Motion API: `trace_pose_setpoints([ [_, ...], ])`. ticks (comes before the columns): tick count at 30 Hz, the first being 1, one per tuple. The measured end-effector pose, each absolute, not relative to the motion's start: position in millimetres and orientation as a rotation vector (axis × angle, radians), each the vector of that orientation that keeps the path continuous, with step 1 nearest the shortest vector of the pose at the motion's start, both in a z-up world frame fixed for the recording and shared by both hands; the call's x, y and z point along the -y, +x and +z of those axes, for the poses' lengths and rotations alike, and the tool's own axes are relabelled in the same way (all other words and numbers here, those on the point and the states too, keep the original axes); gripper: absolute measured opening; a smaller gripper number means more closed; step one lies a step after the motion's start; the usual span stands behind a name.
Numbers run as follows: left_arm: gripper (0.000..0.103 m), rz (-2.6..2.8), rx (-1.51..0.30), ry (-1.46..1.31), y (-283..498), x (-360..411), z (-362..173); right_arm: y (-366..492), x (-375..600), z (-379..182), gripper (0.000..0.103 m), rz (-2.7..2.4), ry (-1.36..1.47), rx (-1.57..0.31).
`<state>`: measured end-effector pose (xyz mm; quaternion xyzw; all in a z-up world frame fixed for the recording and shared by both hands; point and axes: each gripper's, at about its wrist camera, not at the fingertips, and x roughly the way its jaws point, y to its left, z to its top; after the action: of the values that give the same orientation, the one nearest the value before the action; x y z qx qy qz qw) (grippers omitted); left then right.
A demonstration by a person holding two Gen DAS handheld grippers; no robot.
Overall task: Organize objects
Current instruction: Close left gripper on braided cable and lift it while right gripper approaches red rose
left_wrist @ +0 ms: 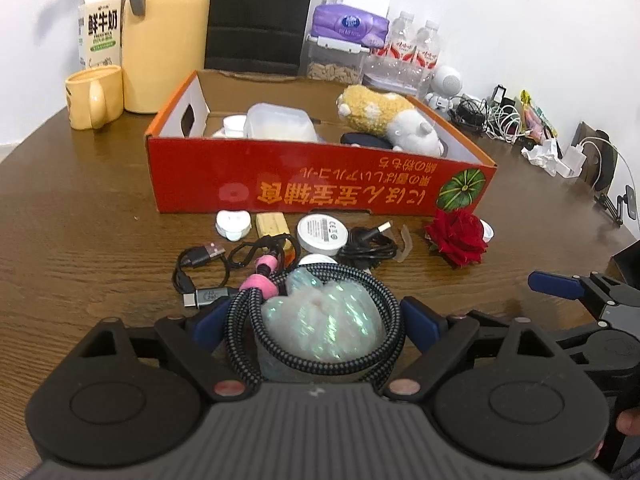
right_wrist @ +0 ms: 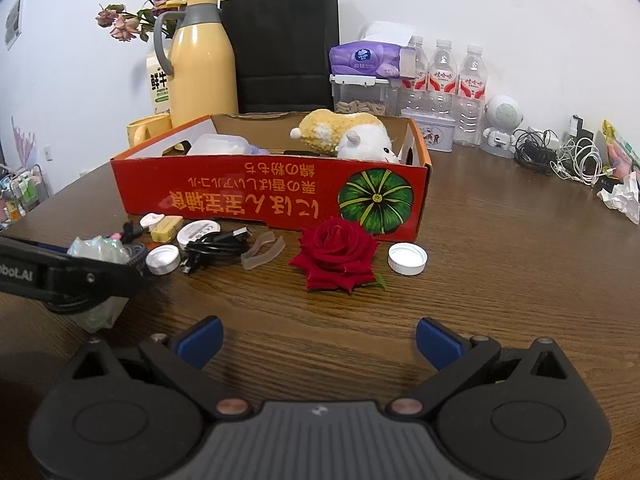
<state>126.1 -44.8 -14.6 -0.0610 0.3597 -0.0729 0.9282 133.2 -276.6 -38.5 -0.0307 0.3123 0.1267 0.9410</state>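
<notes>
Just before the red box (left_wrist: 320,176), the iridescent bundle (left_wrist: 324,320) sat ringed by a braided cable (left_wrist: 384,308) between the left tongs (left_wrist: 320,320), whose pads flanked it without a clear grip. Nearer the box, black cables (left_wrist: 368,242) and a rose (right_wrist: 338,254) cluttered the surface (right_wrist: 500,280); the right tongs (right_wrist: 318,344) stood empty, spread.

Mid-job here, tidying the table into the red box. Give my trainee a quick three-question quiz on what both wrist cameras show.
1. True or false: the plush hamster lies inside the red cardboard box.
2. Which thing sits between the left claw's fingers? A) the red rose B) the braided cable coil around an iridescent wrapped item C) the white bottle cap
3. Fill in: the right claw holds ____.

Key: 1 true; 2 B; 3 nothing, its jaws stand open over the bare table.
</notes>
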Motion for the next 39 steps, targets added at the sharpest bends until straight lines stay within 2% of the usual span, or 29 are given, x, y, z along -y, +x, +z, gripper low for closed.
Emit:
trace_pose_setpoints([
  [20, 0.09, -0.106, -0.609, -0.095, 109.9, 26.7, 10.0, 134.9, 274.5, -39.9, 0.103, 0.238, -0.067, -0.649],
  [27, 0.09, -0.082, -0.565, -0.088, 113.3, 16.6, 17.4, 141.2, 275.7, -28.8, 0.103, 0.234, -0.062, -0.598],
  [34, 0.09, -0.079, -0.527, -0.083, 118.8, 12.8, 21.7, 169.4, 267.2, -21.4, 0.093, 0.227, -0.11, -0.59],
  [37, 0.09, -0.09, -0.515, -0.083, 121.1, 11.5, 23.3, 181.8, 264.4, -22.7, 0.08, 0.213, -0.112, -0.603],
  [39, 0.09, -0.097, -0.509, -0.079, 122.4, 12.2, 23.5, 190.1, 263.0, -24.7, 0.079, 0.216, -0.107, -0.615],
])
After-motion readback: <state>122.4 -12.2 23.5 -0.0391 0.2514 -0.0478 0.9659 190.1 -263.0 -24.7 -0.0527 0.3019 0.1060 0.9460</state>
